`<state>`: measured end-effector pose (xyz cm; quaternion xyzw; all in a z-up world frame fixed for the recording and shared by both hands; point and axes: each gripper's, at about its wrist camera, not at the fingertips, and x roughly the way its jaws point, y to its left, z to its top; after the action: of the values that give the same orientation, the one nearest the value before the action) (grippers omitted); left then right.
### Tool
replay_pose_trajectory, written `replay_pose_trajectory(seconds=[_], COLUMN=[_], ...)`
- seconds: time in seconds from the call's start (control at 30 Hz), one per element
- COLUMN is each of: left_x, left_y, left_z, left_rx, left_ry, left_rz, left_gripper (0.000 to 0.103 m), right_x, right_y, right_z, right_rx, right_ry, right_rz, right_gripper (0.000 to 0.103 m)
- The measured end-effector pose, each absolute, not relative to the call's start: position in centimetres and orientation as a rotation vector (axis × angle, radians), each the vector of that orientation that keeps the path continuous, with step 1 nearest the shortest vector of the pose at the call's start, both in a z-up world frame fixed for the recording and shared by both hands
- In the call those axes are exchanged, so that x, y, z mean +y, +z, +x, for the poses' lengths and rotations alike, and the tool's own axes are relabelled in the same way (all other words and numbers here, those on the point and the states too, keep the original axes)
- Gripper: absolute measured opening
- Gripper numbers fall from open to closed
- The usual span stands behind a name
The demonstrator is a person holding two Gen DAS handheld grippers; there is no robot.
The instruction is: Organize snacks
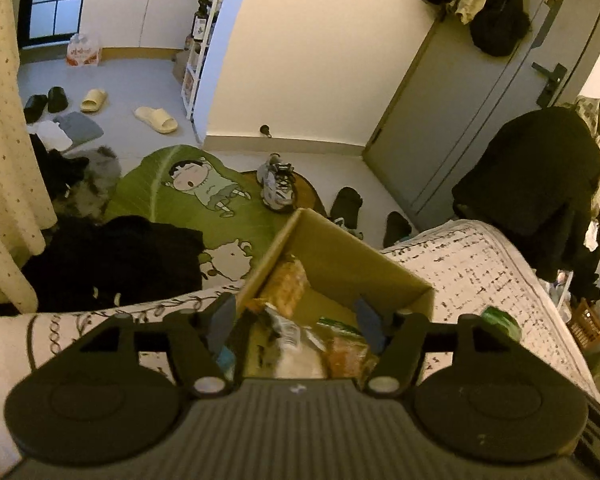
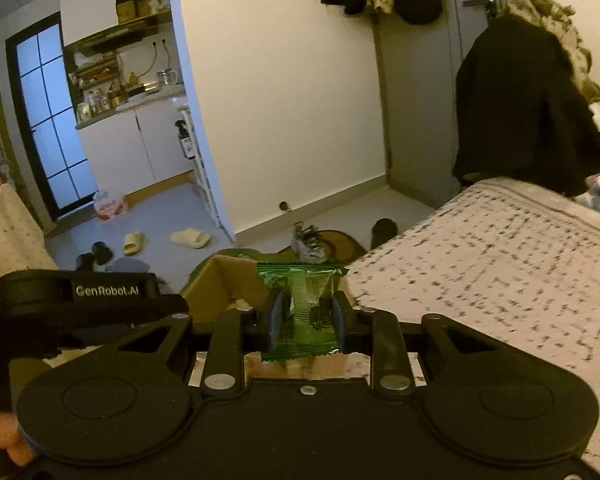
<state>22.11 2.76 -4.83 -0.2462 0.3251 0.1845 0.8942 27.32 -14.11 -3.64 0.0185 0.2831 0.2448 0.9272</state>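
Note:
An open cardboard box (image 1: 340, 240) stands at the edge of a patterned bedspread (image 1: 480, 272). Several snack packets lie in it, among them an orange-brown one (image 1: 288, 284) and a white one (image 1: 296, 356). My left gripper (image 1: 296, 316) hovers over the box, open, with nothing pinched between its blue pads. In the right wrist view my right gripper (image 2: 306, 308) is shut on a green snack packet (image 2: 300, 280), held upright just in front of the box (image 2: 220, 276). A black housing (image 2: 80, 296) of the other hand's tool shows at the left.
Beyond the box the floor holds a green cartoon rug (image 1: 188, 200), a sneaker (image 1: 278, 184), slippers (image 1: 156, 118) and a pile of black clothes (image 1: 112, 260). A chair draped with a black coat (image 1: 540, 184) stands by the grey door (image 1: 460, 100). The bedspread (image 2: 500, 260) stretches to the right.

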Motion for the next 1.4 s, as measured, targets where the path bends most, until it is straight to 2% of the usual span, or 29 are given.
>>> replay_pose_trajectory(seconds=[0.17, 0.23, 0.3, 0.33, 0.37, 0.5, 0.7, 0.83, 0.97, 1.17, 1.4], left_x=[3.5, 3.9, 4.2, 4.3, 4.4, 4.6, 3.4, 2.9, 2.7, 2.0, 2.1], left_y=[-4.6, -4.4, -4.3, -4.2, -4.1, -3.7, -3.3, -3.1, -2.9, -2.4, -1.7], left_z=[21.8, 21.4, 21.1, 20.9, 20.8, 19.9, 18.8, 18.2, 17.4, 15.7, 14.1], left_rx=[0.698, 0.696, 0.691, 0.690, 0.691, 0.685, 0.676, 0.688, 0.715, 0.737, 0.738], left_ry=[0.375, 0.378, 0.376, 0.369, 0.364, 0.355, 0.327, 0.313, 0.298, 0.268, 0.248], left_rz=[-0.506, -0.500, -0.500, -0.499, -0.499, -0.511, -0.474, -0.466, -0.469, -0.447, -0.428], left_gripper=[0.065, 0.070, 0.075, 0.075, 0.075, 0.076, 0.083, 0.089, 0.090, 0.090, 0.096], right_x=[-13.4, -13.5, -13.7, -14.0, -14.5, -16.6, -17.7, -17.7, -17.9, -18.1, -18.9], right_y=[-4.0, -4.1, -3.8, -3.6, -3.4, -2.8, -2.6, -2.3, -1.6, -1.1, -0.6], right_z=[27.9, 27.8, 27.4, 27.2, 27.0, 26.7, 25.6, 24.7, 23.8, 22.3, 21.2], right_rx=[0.597, 0.592, 0.575, 0.566, 0.560, 0.594, 0.638, 0.650, 0.655, 0.662, 0.642], right_ry=[0.526, 0.563, 0.574, 0.556, 0.536, 0.489, 0.457, 0.457, 0.461, 0.456, 0.408], right_rz=[0.058, 0.068, 0.046, 0.042, 0.048, 0.089, 0.084, 0.046, 0.018, -0.036, -0.048], right_gripper=[0.028, 0.029, 0.040, 0.050, 0.054, 0.054, 0.062, 0.071, 0.085, 0.097, 0.103])
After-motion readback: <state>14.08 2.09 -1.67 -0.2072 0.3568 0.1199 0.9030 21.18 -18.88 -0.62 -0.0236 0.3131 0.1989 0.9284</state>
